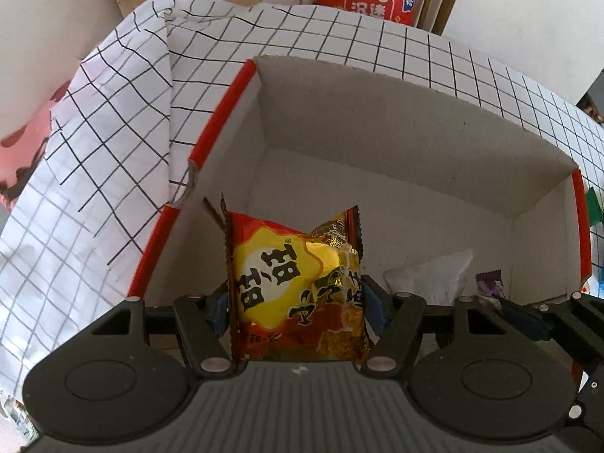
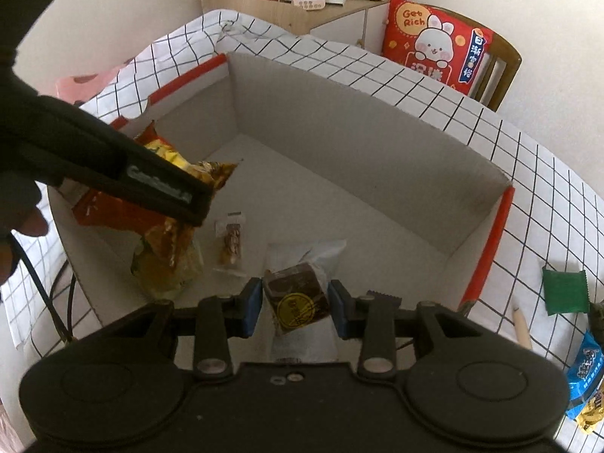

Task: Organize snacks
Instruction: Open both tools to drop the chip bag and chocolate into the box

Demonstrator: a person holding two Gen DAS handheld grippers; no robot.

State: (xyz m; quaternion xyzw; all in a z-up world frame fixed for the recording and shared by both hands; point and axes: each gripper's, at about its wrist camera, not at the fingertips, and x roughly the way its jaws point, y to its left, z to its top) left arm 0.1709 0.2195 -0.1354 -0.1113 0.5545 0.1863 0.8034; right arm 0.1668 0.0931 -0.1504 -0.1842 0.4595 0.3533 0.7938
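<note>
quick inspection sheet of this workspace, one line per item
surface: table under a white grid-check cloth.
job's things: open cardboard box with red edges; a small nut packet lies on its floor; green packet and blue packet outside it on the cloth.
clutter: wooden stick beside the box.
grippers: left gripper shut on an orange-yellow snack bag over the box; right gripper shut on a clear-wrapped brown snack.
cables: black cables run down at the box's near-left side.
surroundings: red rabbit cushion on a wooden chair; shelf with tissues and a timer.
</note>
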